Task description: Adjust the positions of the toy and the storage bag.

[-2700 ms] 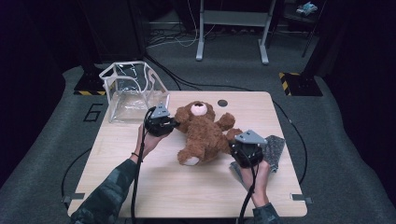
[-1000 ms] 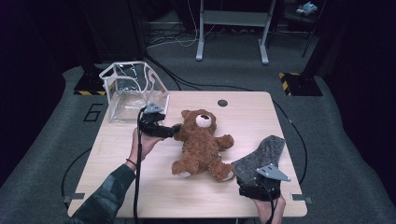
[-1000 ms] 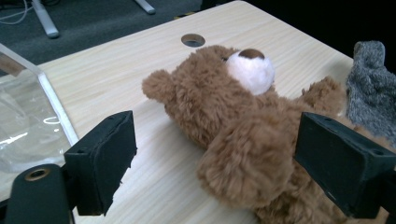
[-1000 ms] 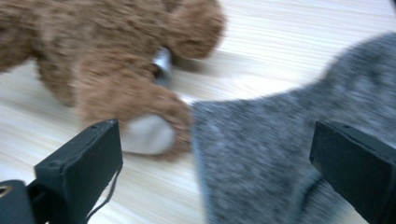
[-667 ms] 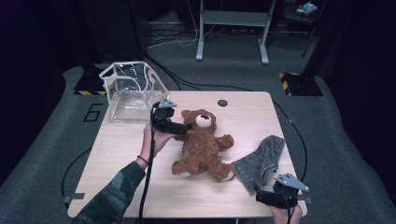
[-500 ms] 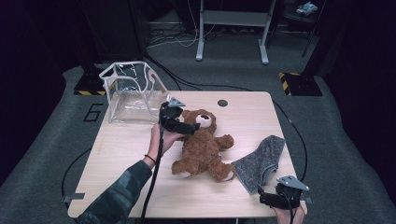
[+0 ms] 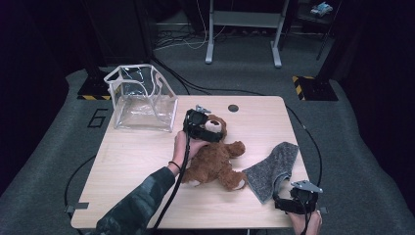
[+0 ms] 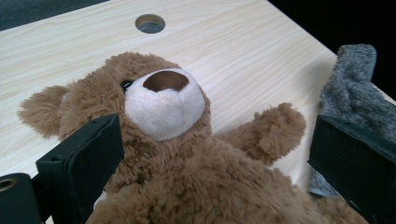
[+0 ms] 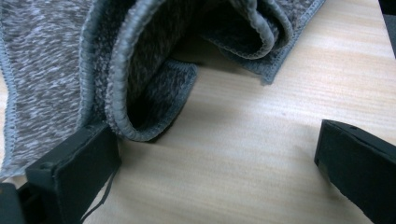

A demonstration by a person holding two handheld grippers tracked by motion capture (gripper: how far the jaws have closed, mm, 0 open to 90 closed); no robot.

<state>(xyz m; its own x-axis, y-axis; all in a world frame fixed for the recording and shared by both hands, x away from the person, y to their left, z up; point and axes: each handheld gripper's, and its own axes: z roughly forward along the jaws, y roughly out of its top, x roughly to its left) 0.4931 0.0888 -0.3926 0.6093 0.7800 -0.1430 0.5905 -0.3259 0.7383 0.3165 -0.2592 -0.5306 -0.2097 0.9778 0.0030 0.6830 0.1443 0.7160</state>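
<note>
Near the middle of the light wooden table (image 7: 122, 161), the brown plush teddy bear (image 7: 215, 159) is lying on its back, head toward the far edge. The left hand-held gripper (image 7: 215, 134) is hovering over its head, jaws having just opened wide. By the near right corner, the right hand-held gripper (image 7: 284, 204) is standing wide open, touching the folded grey knitted cloth (image 7: 274, 169).

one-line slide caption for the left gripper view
Open left claw straddles a teddy bear lying face up on the table.
</note>
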